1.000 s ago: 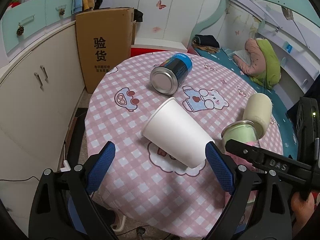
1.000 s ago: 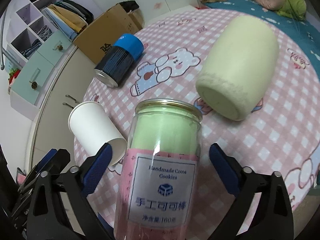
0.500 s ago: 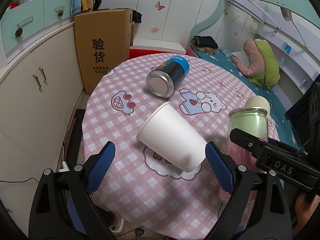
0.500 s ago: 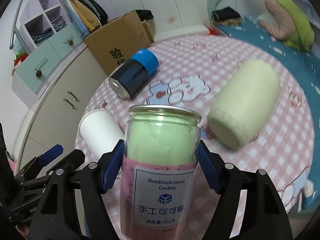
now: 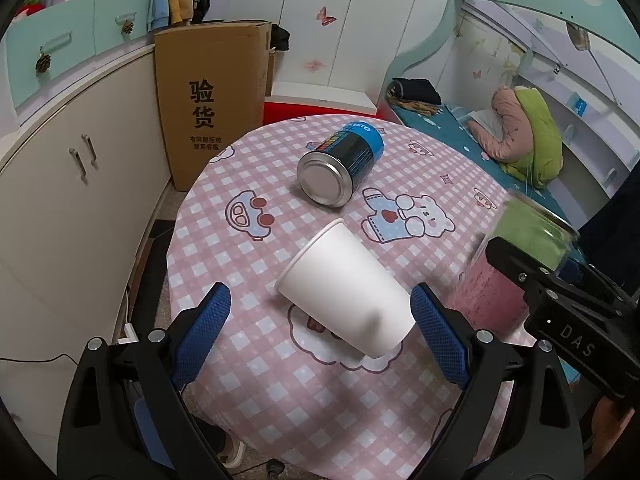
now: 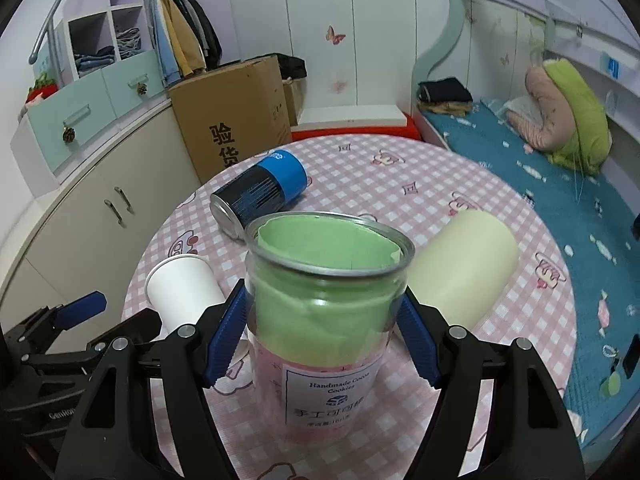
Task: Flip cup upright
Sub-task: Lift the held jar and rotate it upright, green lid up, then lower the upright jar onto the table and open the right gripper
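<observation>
right tongs (image 6: 324, 336) clamp cookie jar (image 6: 324, 304), upright on surface (image 6: 460, 184). left tongs (image 5: 320, 332) wide, straddling paper cup (image 5: 344, 292) lying sideways. next: close, tip upright.

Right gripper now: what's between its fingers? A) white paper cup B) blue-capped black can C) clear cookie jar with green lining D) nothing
C: the right gripper has both blue pads pressed against the sides of the clear cookie jar, which stands mouth-up; the white paper cup lies to its left, ungripped.
</observation>
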Demonstrator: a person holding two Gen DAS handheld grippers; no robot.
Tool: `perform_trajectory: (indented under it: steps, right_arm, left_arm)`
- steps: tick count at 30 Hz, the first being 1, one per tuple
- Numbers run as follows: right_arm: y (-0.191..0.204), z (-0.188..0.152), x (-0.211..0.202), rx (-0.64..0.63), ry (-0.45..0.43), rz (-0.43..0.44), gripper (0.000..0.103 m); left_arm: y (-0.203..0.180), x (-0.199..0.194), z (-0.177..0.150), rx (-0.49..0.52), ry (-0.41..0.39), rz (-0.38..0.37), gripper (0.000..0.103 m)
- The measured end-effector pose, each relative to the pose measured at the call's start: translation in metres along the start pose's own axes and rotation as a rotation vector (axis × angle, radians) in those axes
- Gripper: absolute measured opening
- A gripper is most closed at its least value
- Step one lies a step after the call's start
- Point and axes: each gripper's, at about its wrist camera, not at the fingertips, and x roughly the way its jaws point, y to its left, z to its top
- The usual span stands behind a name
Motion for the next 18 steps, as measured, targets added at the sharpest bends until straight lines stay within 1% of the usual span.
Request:
perform_trajectory:
  steps: [3, 14, 16, 18]
  right_arm:
    - [0.002, -0.004, -0.001, -0.027, -0.028, -0.022, 0.068]
    - [0.012, -0.010, -0.004, -0.058, -0.033, -0.023, 0.068]
    - [0.013, -0.010, -0.007, -0.058, -0.041, -0.023, 0.072]
    - [0.013, -0.010, -0.012, -0.059, -0.053, -0.021, 0.074]
  left_arm:
    - [0.000, 0.000, 0.000, 0.001, 0.002, 0.001, 0.092]
    - [0.002, -0.008, -0.002, -0.003, -0.008, 0.005, 0.092]
    - [0.002, -0.012, -0.002, -0.006, -0.016, 0.008, 0.092]
    - [0.003, -0.019, -0.002, -0.004, -0.026, 0.010, 0.092]
